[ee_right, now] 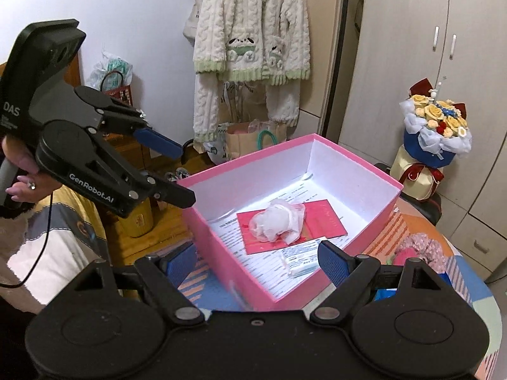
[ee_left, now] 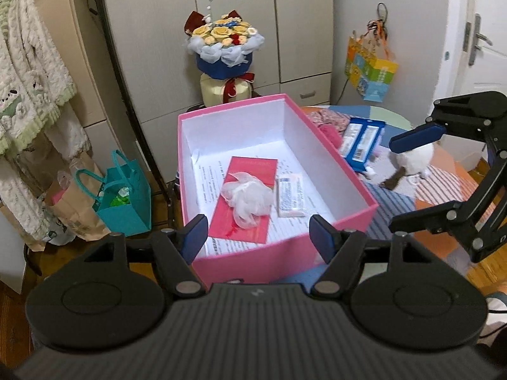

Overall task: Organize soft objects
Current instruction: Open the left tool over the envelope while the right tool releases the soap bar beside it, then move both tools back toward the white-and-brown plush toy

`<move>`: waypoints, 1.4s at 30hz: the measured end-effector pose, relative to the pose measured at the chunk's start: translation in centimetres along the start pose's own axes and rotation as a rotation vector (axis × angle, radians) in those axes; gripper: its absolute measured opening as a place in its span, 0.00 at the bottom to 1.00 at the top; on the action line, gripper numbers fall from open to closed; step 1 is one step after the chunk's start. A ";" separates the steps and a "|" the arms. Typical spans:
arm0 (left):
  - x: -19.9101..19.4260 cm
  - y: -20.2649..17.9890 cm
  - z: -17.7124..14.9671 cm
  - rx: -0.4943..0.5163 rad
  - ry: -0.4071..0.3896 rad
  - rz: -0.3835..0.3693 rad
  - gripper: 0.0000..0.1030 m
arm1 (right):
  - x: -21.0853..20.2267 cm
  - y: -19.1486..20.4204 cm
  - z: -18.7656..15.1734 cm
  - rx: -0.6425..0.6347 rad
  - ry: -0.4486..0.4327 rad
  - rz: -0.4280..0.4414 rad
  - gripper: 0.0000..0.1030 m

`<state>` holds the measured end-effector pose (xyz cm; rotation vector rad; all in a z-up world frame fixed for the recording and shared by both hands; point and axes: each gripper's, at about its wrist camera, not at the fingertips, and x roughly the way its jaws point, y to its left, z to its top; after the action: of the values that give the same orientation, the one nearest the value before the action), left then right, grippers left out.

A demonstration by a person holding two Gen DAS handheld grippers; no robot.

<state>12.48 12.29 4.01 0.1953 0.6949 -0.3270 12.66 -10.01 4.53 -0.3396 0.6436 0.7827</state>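
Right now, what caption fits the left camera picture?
Open left gripper above pink box holding white mesh pouf.

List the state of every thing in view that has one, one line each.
Pink box: open, no lid on.
Mesh pouf: in the box, on the red card.
Tissue pack: flat on the box floor.
White plush: outside the box, on the table.
Blue packet: on the table beside the box.
Left gripper: open, holding nothing.
Right gripper: open, holding nothing.
Cabinet doors: closed.
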 end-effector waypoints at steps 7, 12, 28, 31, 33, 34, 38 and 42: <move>-2.7 -1.8 -1.1 0.020 -0.024 0.004 0.70 | -3.2 1.0 -1.8 0.025 -0.017 -0.007 0.84; -4.0 -3.5 -1.6 0.049 -0.042 0.011 0.73 | -5.5 0.7 -3.5 0.053 -0.031 -0.020 0.84; 0.0 -12.3 -0.4 0.152 -0.001 -0.168 0.84 | -8.2 -3.6 -12.1 0.239 -0.033 -0.063 0.85; 1.8 -14.2 0.2 0.148 -0.010 -0.201 0.84 | -8.0 -5.2 -13.3 0.262 -0.023 -0.110 0.85; 2.9 -15.3 0.6 0.142 -0.020 -0.224 0.84 | -7.7 -6.3 -14.2 0.274 -0.014 -0.145 0.85; 3.6 -15.8 0.9 0.133 -0.026 -0.237 0.84 | -7.4 -6.9 -14.7 0.280 -0.010 -0.167 0.85; 6.5 -17.3 2.0 0.080 -0.020 -0.281 0.84 | -6.3 -8.9 -16.4 0.293 -0.003 -0.226 0.85; 10.2 -19.0 2.6 0.065 0.050 -0.304 0.84 | -5.1 -10.9 -17.8 0.303 -0.017 -0.280 0.85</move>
<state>14.57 -8.49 -2.06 0.1599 0.7650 -0.6375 10.79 -29.12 -5.09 -0.1406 0.6712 0.4123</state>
